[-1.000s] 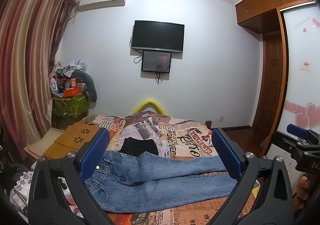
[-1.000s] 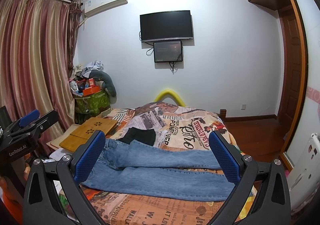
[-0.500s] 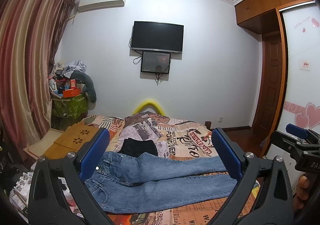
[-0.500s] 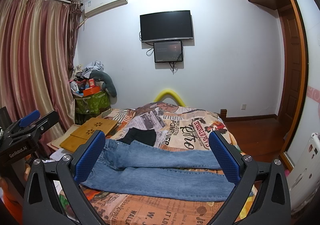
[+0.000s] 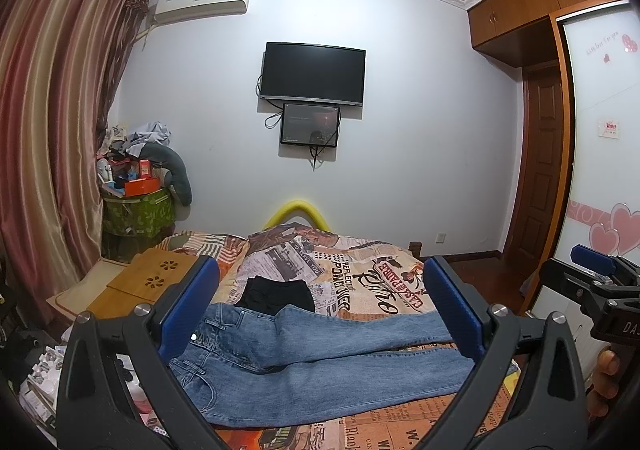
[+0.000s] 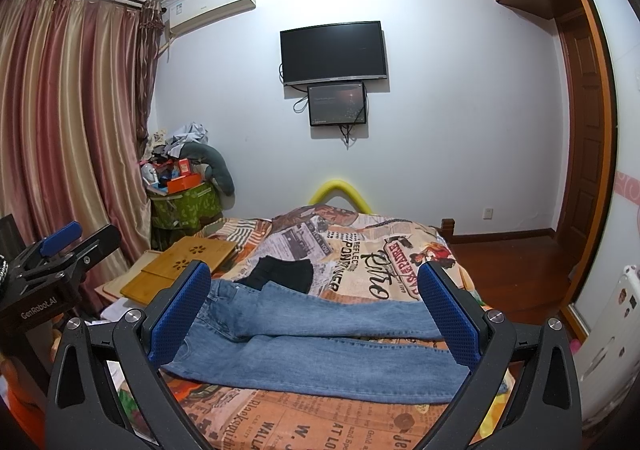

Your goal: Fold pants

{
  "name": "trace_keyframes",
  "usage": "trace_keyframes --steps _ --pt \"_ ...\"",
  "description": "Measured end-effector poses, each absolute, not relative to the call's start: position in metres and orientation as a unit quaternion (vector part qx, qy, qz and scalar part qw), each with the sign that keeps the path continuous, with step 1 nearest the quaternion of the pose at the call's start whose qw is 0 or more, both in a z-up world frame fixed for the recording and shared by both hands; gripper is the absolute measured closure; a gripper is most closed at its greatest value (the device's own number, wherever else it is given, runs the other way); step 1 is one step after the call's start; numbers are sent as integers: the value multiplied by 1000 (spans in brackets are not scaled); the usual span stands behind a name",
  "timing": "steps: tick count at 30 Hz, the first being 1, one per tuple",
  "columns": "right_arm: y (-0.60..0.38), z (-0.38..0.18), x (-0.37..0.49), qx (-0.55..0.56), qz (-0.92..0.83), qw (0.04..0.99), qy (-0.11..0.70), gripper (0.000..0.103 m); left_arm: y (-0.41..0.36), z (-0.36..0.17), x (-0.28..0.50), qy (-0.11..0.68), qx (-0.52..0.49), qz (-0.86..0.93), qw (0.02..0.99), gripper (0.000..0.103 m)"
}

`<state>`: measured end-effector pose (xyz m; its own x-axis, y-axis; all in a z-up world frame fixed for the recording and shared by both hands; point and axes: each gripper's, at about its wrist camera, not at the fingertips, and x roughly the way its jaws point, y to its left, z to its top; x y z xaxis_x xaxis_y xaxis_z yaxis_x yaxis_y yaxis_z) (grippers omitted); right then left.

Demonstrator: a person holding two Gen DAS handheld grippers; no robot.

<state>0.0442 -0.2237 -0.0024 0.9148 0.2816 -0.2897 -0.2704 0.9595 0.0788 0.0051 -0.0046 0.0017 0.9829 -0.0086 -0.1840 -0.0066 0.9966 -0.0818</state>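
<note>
Through the left wrist camera we see our left gripper [image 5: 318,304] held above the near edge of the bed [image 5: 360,274], its blue-padded fingers [image 5: 188,310] spread wide with nothing between them. The blue jeans [image 5: 320,366] lie flat across the printed bedspread, waistband toward the left, both legs running to the right, the far leg crossing slightly over the near one. A black garment [image 5: 276,294] lies just beyond the waistband, touching it. At the right edge our right gripper's body [image 5: 600,290] shows, with fingertips of a hand [image 5: 608,374] below it. Through the right wrist camera our right gripper [image 6: 314,302] likewise stands wide and empty, above the jeans [image 6: 320,346], not touching them. The black garment [image 6: 284,274] sits behind the waistband, and a wooden lap tray [image 6: 188,262] rests at the bed's left side. Our left gripper [image 6: 56,262] appears at the left edge, and from this view we cannot tell its spread.
</note>
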Motion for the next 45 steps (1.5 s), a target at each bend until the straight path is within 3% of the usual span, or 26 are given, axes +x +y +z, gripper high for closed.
trace_keyframes --steps 21,32,45 --pt "-214 -8 67 12 134 976 173 0 4 -6 27 111 -39 0 993 0" --pt "-198 -43 144 -16 115 964 240 0 40 -44 121 185 -29 33 982 0" --pt "-188 -117 258 -62 113 939 320 0 111 -132 252 295 -4 100 950 0"
